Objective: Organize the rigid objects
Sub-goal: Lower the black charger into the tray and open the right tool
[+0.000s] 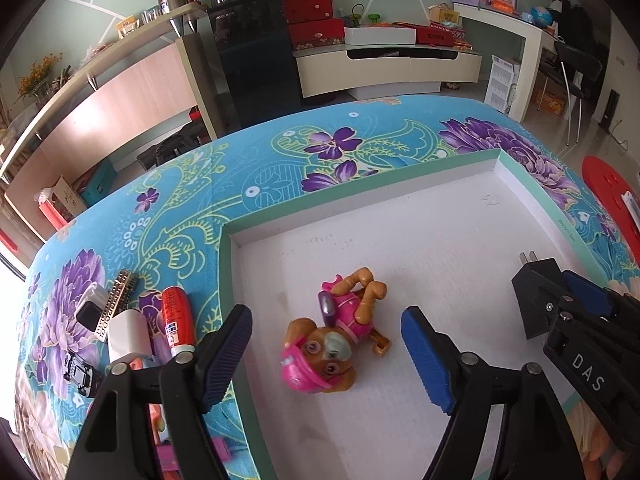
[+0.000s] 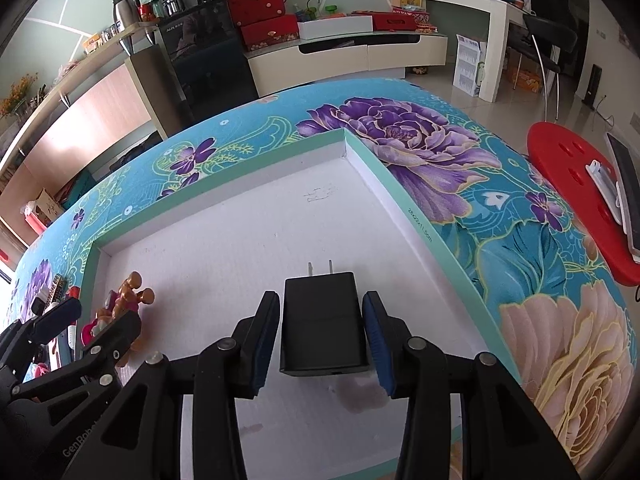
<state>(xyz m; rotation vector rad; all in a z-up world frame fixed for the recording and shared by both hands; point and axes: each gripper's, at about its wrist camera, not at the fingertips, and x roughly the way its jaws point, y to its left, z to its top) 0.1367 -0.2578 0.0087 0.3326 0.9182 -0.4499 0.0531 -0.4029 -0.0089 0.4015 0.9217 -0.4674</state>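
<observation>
A shallow white box with a mint rim [image 1: 360, 184] lies on the flowered table. On its floor lies a pink and tan toy puppy [image 1: 324, 344] on its back. My left gripper [image 1: 326, 311] stands open around it, and neither pad touches the toy. In the right wrist view the toy puppy [image 2: 132, 292] shows beside the left gripper [image 2: 90, 320]. My right gripper [image 2: 321, 296] is shut on a black plug charger [image 2: 320, 320], prongs pointing away, low over the box floor near its right wall. The charger [image 1: 532, 292] also shows at the right of the left wrist view.
Left of the box, on the cloth, lie a red tube [image 1: 178, 320], a white block [image 1: 128, 334], a patterned metal strip [image 1: 118, 304] and a small toy car [image 1: 80, 372]. A red stool [image 2: 572, 184] with a phone on it stands beyond the table's right edge.
</observation>
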